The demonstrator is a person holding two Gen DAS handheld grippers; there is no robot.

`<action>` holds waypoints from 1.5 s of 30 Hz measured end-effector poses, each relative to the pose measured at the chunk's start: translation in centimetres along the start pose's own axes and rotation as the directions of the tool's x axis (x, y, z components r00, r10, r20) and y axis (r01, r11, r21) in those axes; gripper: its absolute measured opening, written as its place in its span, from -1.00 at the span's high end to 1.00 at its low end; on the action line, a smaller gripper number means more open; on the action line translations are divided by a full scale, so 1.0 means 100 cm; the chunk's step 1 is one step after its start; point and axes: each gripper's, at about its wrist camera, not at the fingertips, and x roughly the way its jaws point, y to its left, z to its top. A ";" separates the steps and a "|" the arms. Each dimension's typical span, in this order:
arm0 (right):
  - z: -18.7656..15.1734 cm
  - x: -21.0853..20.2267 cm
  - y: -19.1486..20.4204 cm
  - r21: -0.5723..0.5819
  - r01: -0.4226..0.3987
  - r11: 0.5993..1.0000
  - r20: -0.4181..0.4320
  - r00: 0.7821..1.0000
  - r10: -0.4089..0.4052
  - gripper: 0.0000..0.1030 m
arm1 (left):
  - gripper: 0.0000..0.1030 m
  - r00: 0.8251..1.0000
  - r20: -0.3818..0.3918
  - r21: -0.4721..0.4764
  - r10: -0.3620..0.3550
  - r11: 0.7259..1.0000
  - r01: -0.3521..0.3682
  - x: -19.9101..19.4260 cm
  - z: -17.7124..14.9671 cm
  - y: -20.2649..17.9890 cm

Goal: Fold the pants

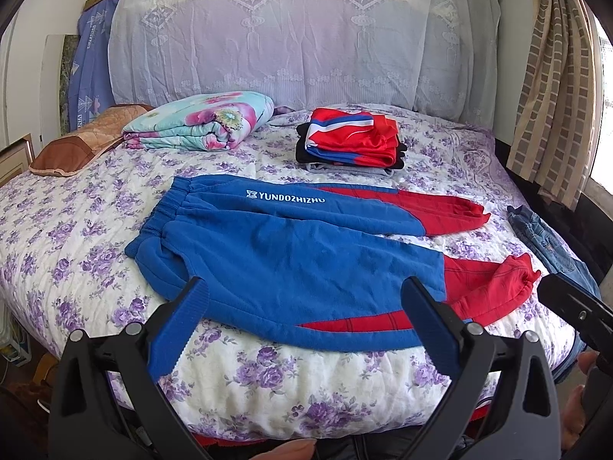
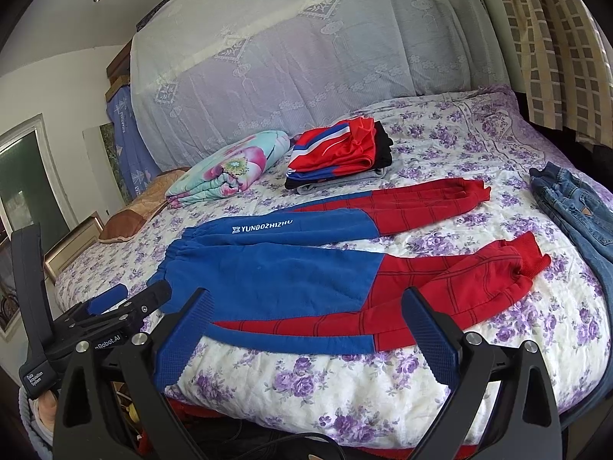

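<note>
Both wrist cams sat low at bed (image 1: 325, 383) edge, facing headboard curtain; left cam nearer waistband, right nearer cuffs; both shared pants (image 1: 287, 268).

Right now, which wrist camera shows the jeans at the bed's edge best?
The right wrist view: the jeans show waistband, pocket and tan patch. The left wrist view catches only a narrow strip of them, partly behind the right gripper.

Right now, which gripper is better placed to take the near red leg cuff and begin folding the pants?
Probably the right gripper. Its open jaws face the red lower leg of the pants, with the near cuff just to their right. The left gripper, also open, faces the blue upper part.
</note>
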 end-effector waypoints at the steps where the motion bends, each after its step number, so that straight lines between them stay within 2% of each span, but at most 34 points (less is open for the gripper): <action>1: 0.000 0.000 0.000 0.000 -0.001 1.000 0.000 1.000 0.001 -0.93 | -0.91 1.000 0.000 0.000 0.000 1.000 0.000 0.000 0.000 0.000; 35: 0.001 0.000 -0.001 0.002 -0.002 1.000 -0.001 1.000 0.002 -0.93 | -0.91 1.000 -0.002 0.001 0.004 1.000 -0.004 0.000 0.001 0.001; 45: 0.000 0.002 0.001 0.011 -0.005 1.000 0.000 1.000 0.005 -0.93 | -0.91 0.998 0.027 0.019 0.048 0.999 -0.049 -0.002 -0.001 0.003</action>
